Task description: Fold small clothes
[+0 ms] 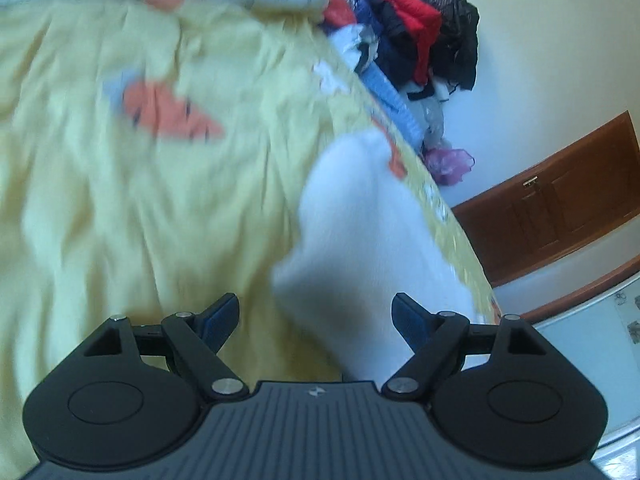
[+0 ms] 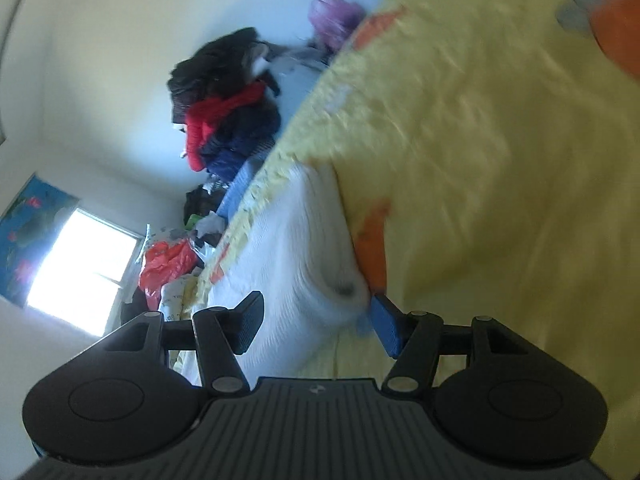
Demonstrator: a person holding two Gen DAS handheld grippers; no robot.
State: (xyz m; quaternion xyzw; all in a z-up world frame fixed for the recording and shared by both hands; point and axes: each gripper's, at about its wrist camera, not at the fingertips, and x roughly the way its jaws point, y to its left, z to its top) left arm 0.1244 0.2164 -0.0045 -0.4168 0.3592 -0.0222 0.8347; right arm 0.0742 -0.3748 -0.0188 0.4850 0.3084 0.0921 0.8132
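White knit garment (image 1: 372, 232) lay on the yellow bedspread (image 1: 140, 200), near its edge. In the left wrist view it sat straight ahead of the left gripper (image 1: 316, 318), long axis running from 6 toward 1 o'clock, near end between the spread jaws but no pad pressing it: released, nothing held. In the right wrist view the same white piece (image 2: 296, 248) ran from 6 toward 12 o'clock ahead of the right gripper (image 2: 316, 324); jaws apart, right pad just beside a folded lobe, no grip seen. Both claws looked about equally near. Heap of dark and red clothes (image 1: 416, 28) at 1 o'clock, well apart, off the bed. Nothing stood between claws and cloth. Frames blurred.
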